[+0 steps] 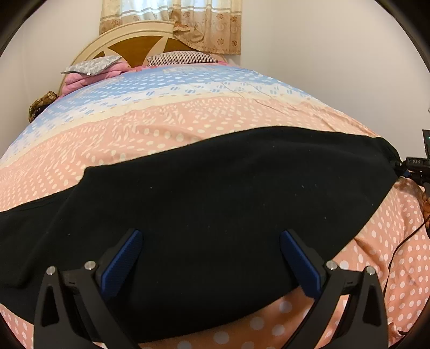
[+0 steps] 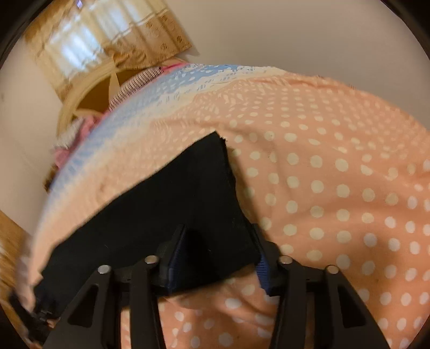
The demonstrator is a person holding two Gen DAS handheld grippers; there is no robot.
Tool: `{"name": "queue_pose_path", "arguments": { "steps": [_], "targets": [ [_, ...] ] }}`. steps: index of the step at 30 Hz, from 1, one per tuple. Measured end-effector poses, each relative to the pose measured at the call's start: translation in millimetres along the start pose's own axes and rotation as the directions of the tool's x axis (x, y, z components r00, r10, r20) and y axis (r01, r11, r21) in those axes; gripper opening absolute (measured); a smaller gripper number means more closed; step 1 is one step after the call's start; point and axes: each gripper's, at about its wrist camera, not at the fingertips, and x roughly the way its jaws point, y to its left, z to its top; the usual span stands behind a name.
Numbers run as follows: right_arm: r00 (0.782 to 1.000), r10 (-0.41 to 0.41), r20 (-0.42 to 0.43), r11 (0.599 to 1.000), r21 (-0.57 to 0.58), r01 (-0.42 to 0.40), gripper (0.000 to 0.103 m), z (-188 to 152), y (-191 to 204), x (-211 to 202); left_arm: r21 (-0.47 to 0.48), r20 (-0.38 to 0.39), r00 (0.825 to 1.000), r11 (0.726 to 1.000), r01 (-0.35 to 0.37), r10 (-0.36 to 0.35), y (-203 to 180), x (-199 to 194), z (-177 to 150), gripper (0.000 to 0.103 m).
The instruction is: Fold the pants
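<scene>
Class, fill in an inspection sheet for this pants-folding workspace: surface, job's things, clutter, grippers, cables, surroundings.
Surface: bed with a dotted peach and blue sheet.
Job's things: black pants lying across the sheet.
Clutter: pillows and pink bedding by the headboard.
Grippers: left gripper open over the pants; right gripper with pants cloth between its fingers, closure unclear.
Cables: thin dark cable at the right edge.
Surroundings: headboard, curtain, plain wall.

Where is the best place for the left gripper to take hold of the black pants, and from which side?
Grip the near edge of the black pants, coming from the front. That edge lies flat on the bedsheet between the open left gripper fingers.
</scene>
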Motion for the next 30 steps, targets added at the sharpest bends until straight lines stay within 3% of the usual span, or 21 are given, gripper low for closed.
{"name": "queue_pose_path", "arguments": {
  "steps": [4, 6, 9, 13, 18, 22, 25, 27, 29, 30],
  "targets": [
    [1.000, 0.023, 0.019, 0.997, 0.069, -0.024, 0.015, 1, 0, -3, 0.007, -0.013, 1.000, 1.000, 0.001, -0.001, 4, -7, 2, 0.103],
    [0.997, 0.020, 0.074, 1.000, 0.004, -0.021, 0.015, 4, 21, -20, -0.009, 0.009, 1.000, 1.000, 0.000, 0.000, 11, -14, 4, 0.103],
    [0.990, 0.087, 0.113, 0.986, -0.151, -0.070, 0.015, 5, 79, -46, -0.061, 0.040, 0.999, 0.998, 0.021, -0.018, 25, -23, 9, 0.103],
    [0.985, 0.155, 0.071, 0.909, -0.401, -0.114, 0.015, -14, 170, -60, -0.114, 0.064, 0.998, 0.993, 0.036, -0.029, 39, -28, 11, 0.103],
    [0.963, 0.253, -0.092, 0.791, -0.553, -0.261, 0.015, -66, 265, -35, -0.132, 0.072, 0.997, 0.991, 0.024, -0.015, 52, -29, 9, 0.103],
    [0.959, 0.232, -0.161, 0.709, -0.647, -0.280, 0.015, -115, 316, -4, -0.141, 0.068, 0.998, 0.990, 0.024, -0.014, 65, -29, 7, 0.103],
    [0.976, 0.172, -0.137, 0.645, -0.733, -0.216, 0.025, -151, 339, 12, -0.143, 0.068, 0.998, 0.990, 0.013, -0.004, 71, -28, 6, 0.103],
    [0.983, 0.157, -0.100, 0.591, -0.788, -0.175, 0.047, -162, 345, 15, -0.146, 0.068, 0.998, 0.989, 0.009, 0.001, 74, -27, 5, 0.103],
    [0.976, 0.180, -0.123, 0.556, -0.806, -0.204, 0.057, -171, 345, 8, -0.159, 0.063, 0.998, 0.987, 0.010, 0.000, 78, -24, 5, 0.103],
    [0.960, 0.213, -0.184, 0.535, -0.800, -0.272, 0.059, -174, 343, 4, -0.162, 0.061, 0.998, 0.987, 0.011, -0.002, 78, -23, 5, 0.103]
  ]
}}
